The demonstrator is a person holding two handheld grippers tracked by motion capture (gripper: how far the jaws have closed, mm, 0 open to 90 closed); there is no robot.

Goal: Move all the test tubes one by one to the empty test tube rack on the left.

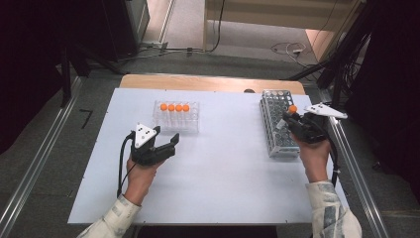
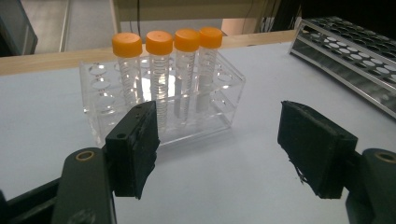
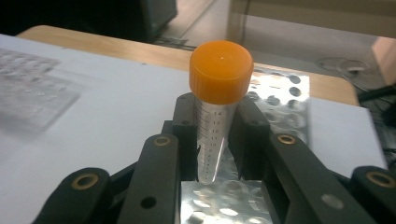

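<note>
my right gripper (image 3: pixel 215 140) is clamped on a tube (image 3: pixel 215 112) just below its orange cap, jaws pinching the clear body from both sides so the cap sits proud above them and the tapered tip hangs free. in the high view the right gripper (image 1: pixel 292 121) holds that tube (image 1: pixel 292 109) over the metal rack (image 1: pixel 275 130) at the right edge of the table (image 1: pixel 218 173). holding it upright by the neck looks sensible to me: the tip stays free to go down into a hole wherever i take it.

my left gripper (image 2: pixel 219 149) is released, jaws apart with nothing between them, hovering near the clear rack (image 2: pixel 163 100), which already carries four capped tubes (image 2: pixel 168 70) in one row. in the high view the left gripper (image 1: pixel 161 144) sits just in front of that clear rack (image 1: pixel 176 117). i judge it is waiting there to steady the rack or take a handover.

readable writing is scarce: the graduation scale on the held tube shows 14, 13 and 12 running down the side; lower figures are too blurred. i see no brand or label on either rack.
</note>
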